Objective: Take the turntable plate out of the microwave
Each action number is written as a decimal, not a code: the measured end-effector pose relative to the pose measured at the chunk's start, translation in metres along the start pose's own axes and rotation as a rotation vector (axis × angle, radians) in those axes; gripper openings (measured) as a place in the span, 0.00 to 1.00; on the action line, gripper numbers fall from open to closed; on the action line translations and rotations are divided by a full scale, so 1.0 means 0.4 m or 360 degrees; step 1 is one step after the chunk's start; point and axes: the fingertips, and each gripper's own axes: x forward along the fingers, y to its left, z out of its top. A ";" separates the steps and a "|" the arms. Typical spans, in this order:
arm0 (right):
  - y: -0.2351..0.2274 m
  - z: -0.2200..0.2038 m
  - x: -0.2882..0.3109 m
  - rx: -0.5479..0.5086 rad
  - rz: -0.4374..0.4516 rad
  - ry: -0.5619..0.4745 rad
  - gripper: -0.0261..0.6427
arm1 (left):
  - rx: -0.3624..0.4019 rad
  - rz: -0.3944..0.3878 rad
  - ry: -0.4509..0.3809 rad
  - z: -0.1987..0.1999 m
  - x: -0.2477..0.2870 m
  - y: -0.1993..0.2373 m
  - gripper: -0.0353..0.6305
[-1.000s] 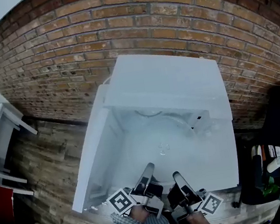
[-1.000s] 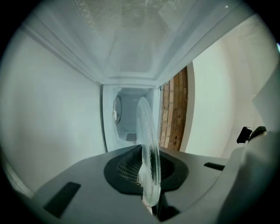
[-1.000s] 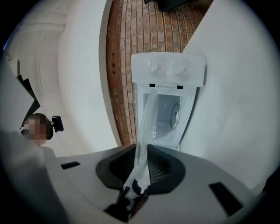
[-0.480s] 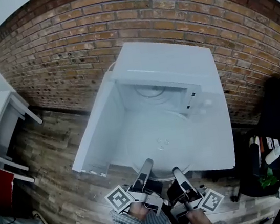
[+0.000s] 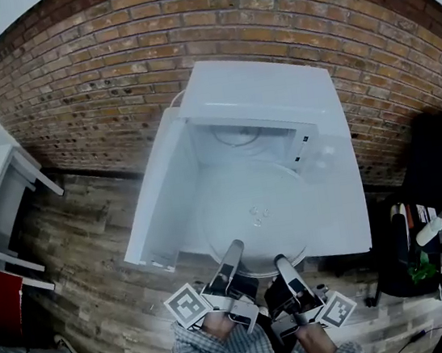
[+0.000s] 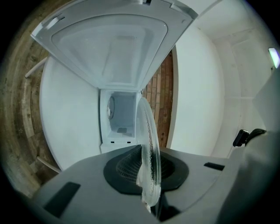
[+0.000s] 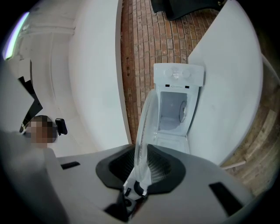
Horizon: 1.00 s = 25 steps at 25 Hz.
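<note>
Both grippers are clenching the near rim of the glass turntable plate. The left gripper is biting the rim with its jaws close together, and the right gripper is pinching it just beside, its jaws a little wider. In each gripper view the plate is showing edge-on between the dark pads. The plate is hanging roughly level in front of the white microwave, outside its open cavity, with the door swung out to the left. Beneath, a white tabletop is carrying the microwave. A brick wall is rising behind, and a wood-plank floor is spreading around.
</note>
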 end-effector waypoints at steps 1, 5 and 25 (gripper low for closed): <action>0.001 -0.005 0.004 -0.0002 -0.0001 -0.0004 0.15 | -0.0008 -0.0001 0.0005 0.005 -0.002 -0.002 0.11; 0.005 -0.020 0.019 -0.0019 0.0002 -0.0012 0.15 | -0.0003 -0.0007 0.0034 0.026 -0.004 -0.006 0.11; -0.019 -0.020 0.065 -0.0027 -0.0019 -0.0031 0.15 | -0.0034 -0.0016 0.0055 0.069 0.026 0.008 0.11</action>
